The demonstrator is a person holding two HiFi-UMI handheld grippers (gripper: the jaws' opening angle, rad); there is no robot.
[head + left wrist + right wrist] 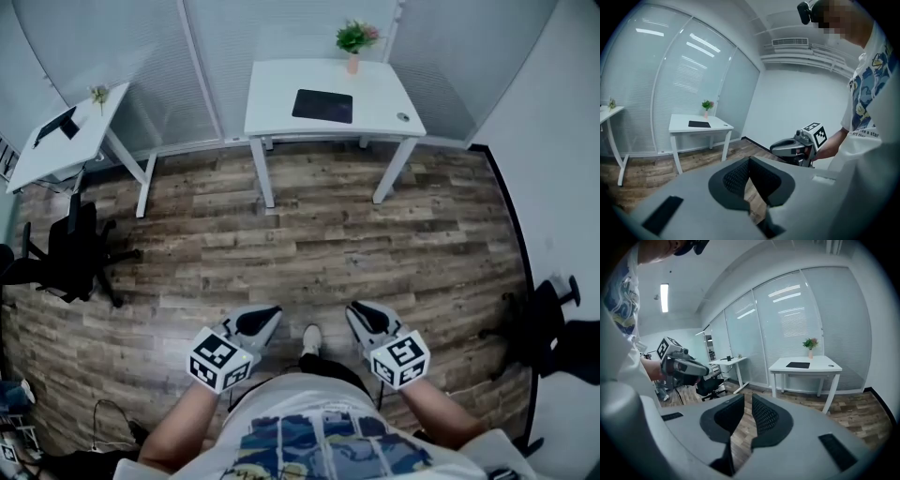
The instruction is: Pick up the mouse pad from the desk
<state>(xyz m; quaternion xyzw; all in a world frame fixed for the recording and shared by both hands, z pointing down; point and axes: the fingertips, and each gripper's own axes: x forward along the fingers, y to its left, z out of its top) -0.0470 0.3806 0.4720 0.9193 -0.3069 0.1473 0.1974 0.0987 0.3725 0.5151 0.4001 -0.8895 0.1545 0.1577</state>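
— Both grippers hang by the person's waist. Left gripper [750, 160] has its fingers closed tip to tip on nothing; right gripper [747, 401] shows a narrow slit between its fingers and is also empty.
— And the mouse pad [322, 106]?
— Flat on the white table [277, 111], well ahead of the fingers, across the wood floor [309, 253].
— Risks?
— I'd guess a thin, flat pad offers no edge. The fingers may skid over it or shove it back toward the plant [354, 39].
— What differs between views?
— Only the head view shows the pad's top and a small round thing [403, 117] to its right. Only the gripper views show the finger gaps, and the right one adds a black chair [710, 386] to the left of its fingers.
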